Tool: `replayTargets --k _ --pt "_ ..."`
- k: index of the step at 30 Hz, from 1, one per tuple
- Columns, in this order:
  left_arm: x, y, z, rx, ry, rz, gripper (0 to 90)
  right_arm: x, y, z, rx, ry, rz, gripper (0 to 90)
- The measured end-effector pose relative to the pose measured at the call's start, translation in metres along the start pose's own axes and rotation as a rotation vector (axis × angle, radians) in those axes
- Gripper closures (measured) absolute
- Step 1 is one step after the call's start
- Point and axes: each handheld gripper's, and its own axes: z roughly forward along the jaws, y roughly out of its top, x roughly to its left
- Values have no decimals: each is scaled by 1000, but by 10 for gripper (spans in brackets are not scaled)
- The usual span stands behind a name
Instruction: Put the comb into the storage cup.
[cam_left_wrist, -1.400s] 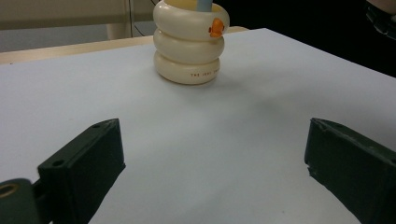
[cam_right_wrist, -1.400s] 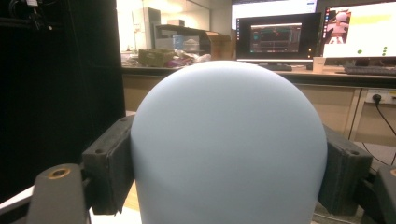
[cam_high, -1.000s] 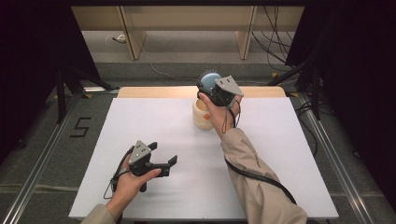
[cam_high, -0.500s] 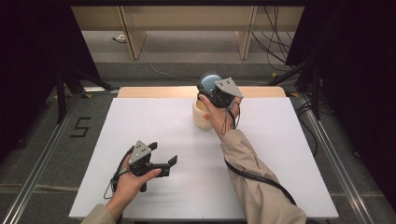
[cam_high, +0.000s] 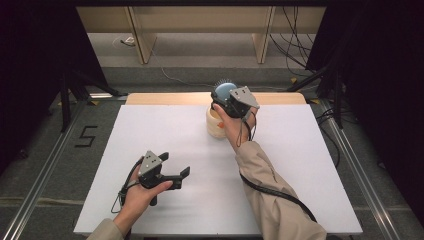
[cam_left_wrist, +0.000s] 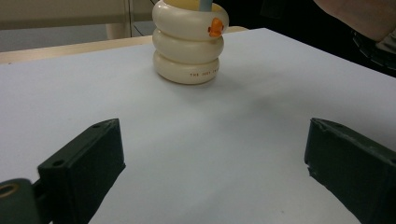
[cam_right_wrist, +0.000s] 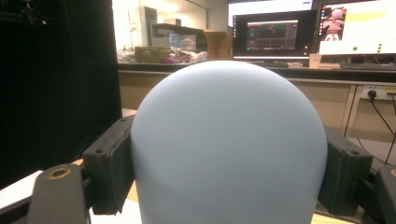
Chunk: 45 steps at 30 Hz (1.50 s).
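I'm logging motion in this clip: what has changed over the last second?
Nothing visibly changed: the right tongs remain shut on the blue brush head above the cream holder, and the left tongs stay open over the white table.

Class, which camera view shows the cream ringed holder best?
The left gripper view: the cream ringed holder stands unobstructed, showing three stacked rings and an orange mark. In the high view, the holder is small and partly hidden by the right gripper.

The pale blue brush (cam_high: 223, 91), round-backed with short bristles, was clamped between the right hand-held gripper (cam_high: 227, 98) jaws, its handle standing in the cream ringed holder (cam_high: 216, 125) just below.
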Motion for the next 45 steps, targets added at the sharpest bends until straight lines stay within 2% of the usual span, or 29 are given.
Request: replayTargets --k 8,22,45 --pt "0 0 0 -1 0 -1 42 1 -3 0 -3 -5 -1 211" --pt "0 -1 1 -1 -1 -1 42 4 -6 -1 -21 -10 -31 211" --pt "0 0 1 1 -1 -2 43 8 -16 -3 -29 -8 -40 209"
